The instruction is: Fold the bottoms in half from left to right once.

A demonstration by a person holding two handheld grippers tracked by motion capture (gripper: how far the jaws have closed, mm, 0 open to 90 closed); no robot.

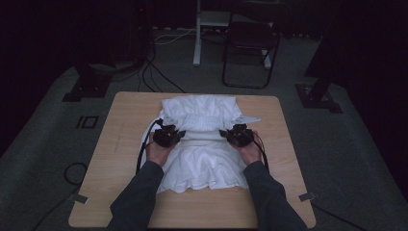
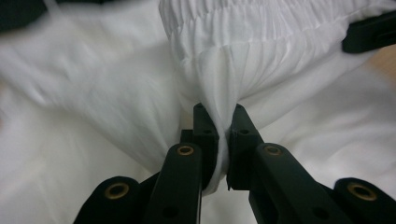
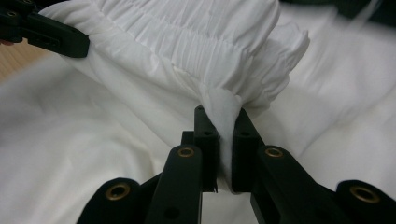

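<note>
Each claw, left (image 1: pixel 179 134) and right (image 1: pixel 224 133), is clamped on the white garment (image 1: pixel 202 159) at its elastic band, so folding on the tabletop (image 1: pixel 120 144) looks barely begun.

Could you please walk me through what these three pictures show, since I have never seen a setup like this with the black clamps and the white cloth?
No robot is at work here: a person holds a hand tool with two black jaws in each hand. The high view looks down on a wooden table from above the person's side, with both sleeved forearms coming in from the bottom. The other two pictures come from small cameras riding on the tools, each looking along its own jaws.

On the table lies a white garment with a gathered elastic band across it. The left gripper is shut on a pinch of the fabric just below that band, and the right gripper is shut on the garment at the band's other end. In the high view the two grippers sit at either side of the band.
</note>
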